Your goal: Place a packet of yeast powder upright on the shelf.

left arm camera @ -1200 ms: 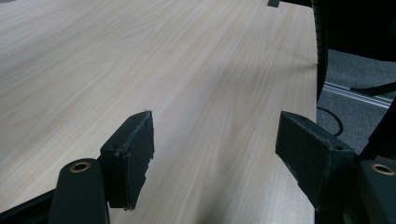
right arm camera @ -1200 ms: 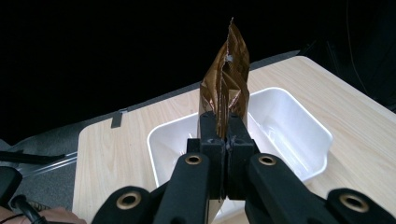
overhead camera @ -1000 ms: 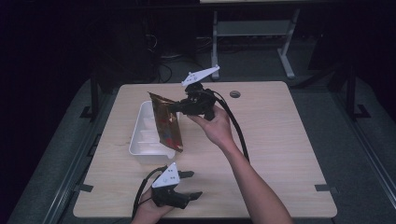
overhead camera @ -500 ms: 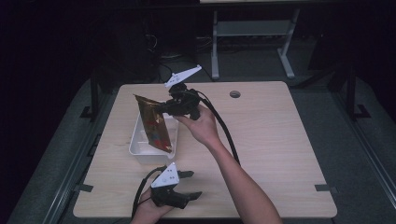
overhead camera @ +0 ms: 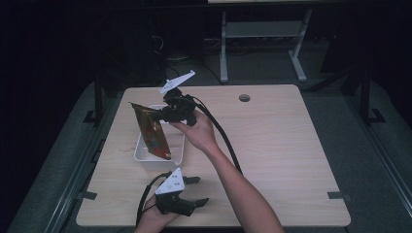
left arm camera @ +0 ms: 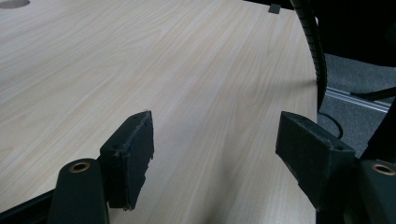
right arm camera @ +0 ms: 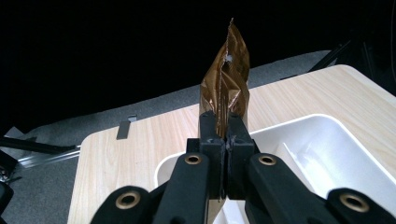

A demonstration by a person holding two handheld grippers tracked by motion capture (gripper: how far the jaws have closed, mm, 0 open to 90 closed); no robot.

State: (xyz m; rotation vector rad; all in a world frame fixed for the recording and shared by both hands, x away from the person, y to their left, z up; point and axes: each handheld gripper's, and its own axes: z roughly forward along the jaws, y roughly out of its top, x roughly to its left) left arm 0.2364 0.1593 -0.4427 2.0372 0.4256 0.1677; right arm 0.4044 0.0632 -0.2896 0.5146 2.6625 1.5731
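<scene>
The pale wooden table (overhead camera: 272,145) is carrying a white tray (overhead camera: 144,154), which is sitting just below the right gripper (overhead camera: 160,115). That gripper is holding a brown foil packet (overhead camera: 153,133), its jaws pressed together on the packet's upper edge, so the packet is hanging down from them with its lower end reaching into the tray. From where I'm standing, the pick-up looks done and the packet seems nearly placed; letting go and drawing the hand away are what is left. In the right gripper view the tray's inside (right arm camera: 322,154) is looking bare apart from the packet. The left gripper (overhead camera: 194,190) is resting at the near table edge, jaws spread wide, holding nothing.
</scene>
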